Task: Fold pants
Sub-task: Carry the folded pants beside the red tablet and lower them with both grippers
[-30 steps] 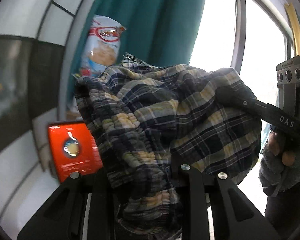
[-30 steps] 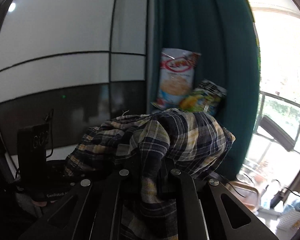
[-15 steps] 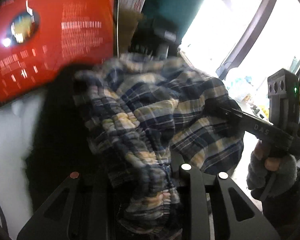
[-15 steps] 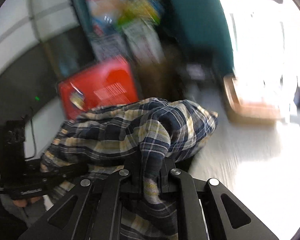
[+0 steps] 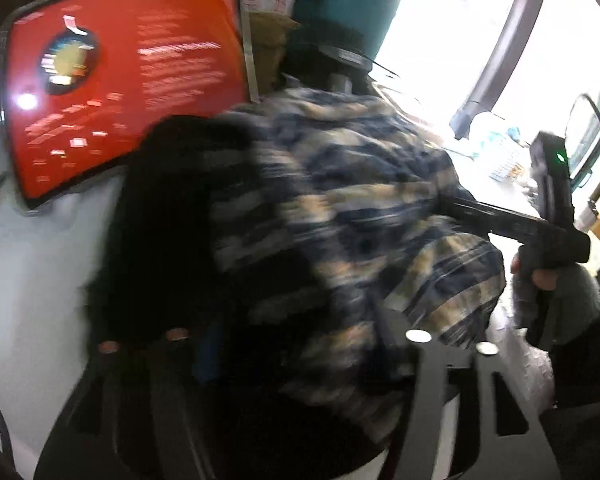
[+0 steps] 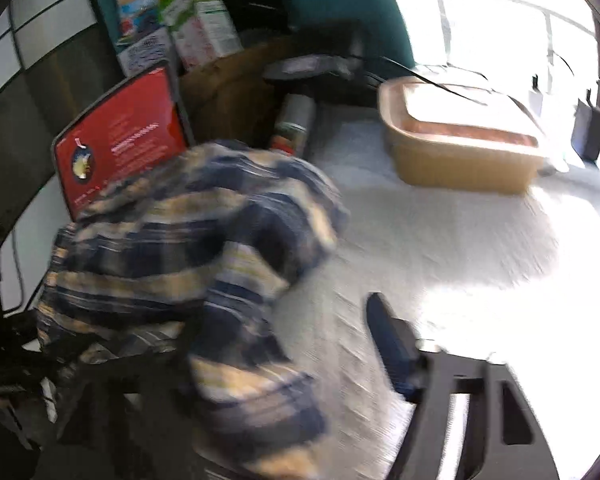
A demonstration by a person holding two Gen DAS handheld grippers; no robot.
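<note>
Between both sets of just-opened jaws, plaid pants [image 6: 188, 264] bunched, no longer pinched by left gripper [image 5: 284, 360] or right gripper [image 6: 260, 364]; long axis unreadable.

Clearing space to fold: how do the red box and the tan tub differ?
The red box stands upright on edge; the tan tub sits flat. The plaid pants hide the box's lower corner; the tub is in plain view. Both rest on the white surface.
</note>
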